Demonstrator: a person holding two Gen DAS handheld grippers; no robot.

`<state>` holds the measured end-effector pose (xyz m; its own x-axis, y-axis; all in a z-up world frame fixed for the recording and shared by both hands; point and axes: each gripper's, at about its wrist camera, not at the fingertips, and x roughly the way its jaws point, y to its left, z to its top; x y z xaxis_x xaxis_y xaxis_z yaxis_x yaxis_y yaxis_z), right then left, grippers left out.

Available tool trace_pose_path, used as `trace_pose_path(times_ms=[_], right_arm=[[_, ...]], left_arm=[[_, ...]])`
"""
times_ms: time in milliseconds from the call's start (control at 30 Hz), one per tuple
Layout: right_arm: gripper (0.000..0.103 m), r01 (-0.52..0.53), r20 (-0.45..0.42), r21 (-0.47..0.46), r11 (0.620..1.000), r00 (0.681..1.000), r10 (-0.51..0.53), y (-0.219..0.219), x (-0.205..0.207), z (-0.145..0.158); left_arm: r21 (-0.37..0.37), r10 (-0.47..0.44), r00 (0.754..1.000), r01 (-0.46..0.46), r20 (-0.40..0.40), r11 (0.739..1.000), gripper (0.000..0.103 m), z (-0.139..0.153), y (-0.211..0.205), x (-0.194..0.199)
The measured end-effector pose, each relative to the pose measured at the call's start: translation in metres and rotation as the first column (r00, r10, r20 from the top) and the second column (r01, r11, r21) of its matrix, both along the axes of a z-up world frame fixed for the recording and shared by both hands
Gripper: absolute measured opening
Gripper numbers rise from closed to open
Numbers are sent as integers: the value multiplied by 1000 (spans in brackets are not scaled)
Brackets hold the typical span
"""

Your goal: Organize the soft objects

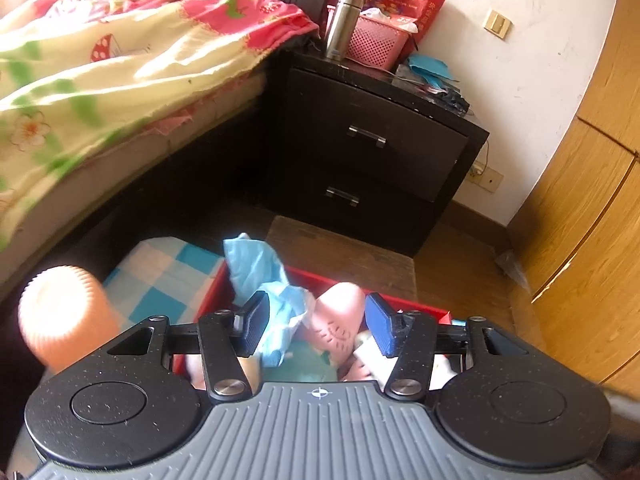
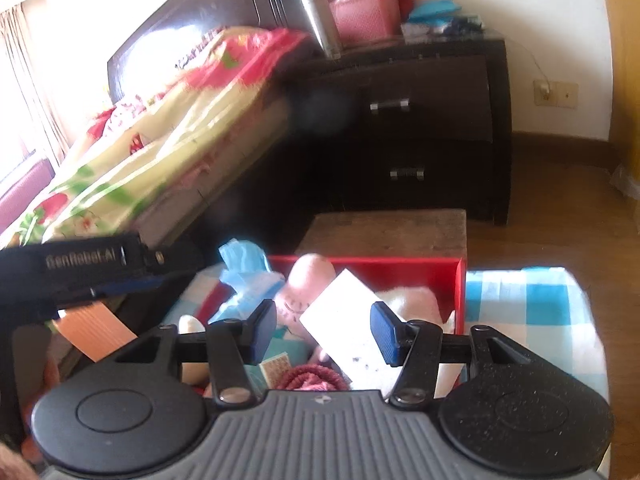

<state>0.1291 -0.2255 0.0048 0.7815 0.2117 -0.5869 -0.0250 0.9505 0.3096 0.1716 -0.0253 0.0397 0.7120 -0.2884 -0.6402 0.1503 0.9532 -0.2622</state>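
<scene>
Left tool (image 1: 316,322) gapes wide, holding nothing, over the crumpled light-blue cloth (image 1: 256,268) and pink plush toy (image 1: 340,320) already piled in the red open box (image 2: 460,280). Right tool (image 2: 326,330) hangs open and empty too. Looks mostly sorted, maybe some tidying left.

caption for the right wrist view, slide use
Right claw open above the red box of soft items: pink plush, blue cloth, white card.
</scene>
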Motion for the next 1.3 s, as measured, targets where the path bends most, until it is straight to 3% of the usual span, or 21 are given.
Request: trace_pose_path(times_ms=[533, 767, 1167, 1300], right_arm=[[30, 90, 78, 14, 996, 993, -91, -25, -72, 51], [30, 126, 64, 34, 991, 990, -128, -36, -101, 45], [30, 65, 29, -19, 998, 998, -64, -17, -139, 26], [30, 36, 21, -22, 999, 999, -36, -7, -154, 20]], left_arm=[[16, 9, 1000, -10, 29, 1000, 56, 12, 31, -65], [10, -5, 999, 5, 37, 1000, 59, 13, 38, -96], [75, -91, 996, 89, 19, 993, 62, -4, 23, -141], [56, -94, 996, 94, 3, 994, 62, -10, 25, -151]])
